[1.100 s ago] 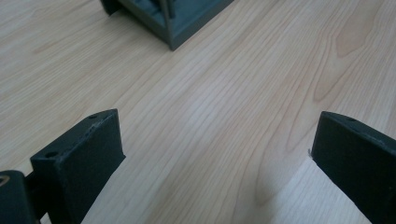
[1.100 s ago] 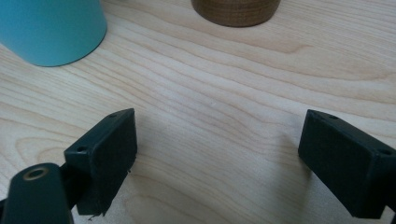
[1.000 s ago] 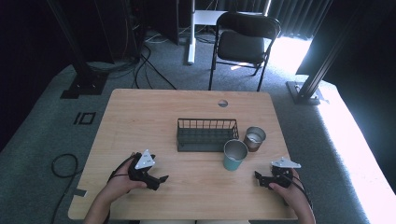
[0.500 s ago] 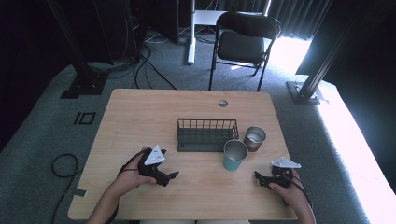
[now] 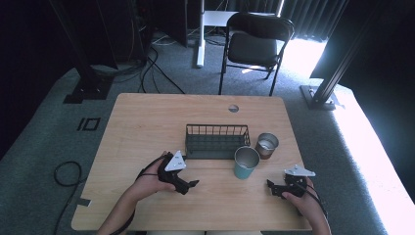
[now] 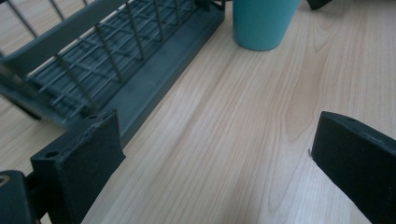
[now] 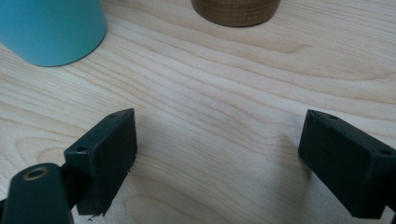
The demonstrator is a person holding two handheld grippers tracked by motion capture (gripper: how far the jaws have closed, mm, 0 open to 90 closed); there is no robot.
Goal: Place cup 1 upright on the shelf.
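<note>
High view: left gripper (image 5: 192, 185), jaws spread, points at the teal cup (image 5: 245, 163), a smooth tapered cylinder in front of the wire basket (image 5: 217, 141); right gripper (image 5: 270, 187) low on pale wood-grain table (image 5: 147, 122). Left gripper view: matte black pads wide apart; cup ahead. Right gripper view: jaws spread, empty; brown cup (image 7: 236, 10) beyond.

Wire basket (image 5: 217, 140) mid-table (image 5: 147, 127), tall cup (image 5: 245, 163) just before its right end, short cup (image 5: 266, 145) right of basket, chair (image 5: 257, 44) behind table
</note>
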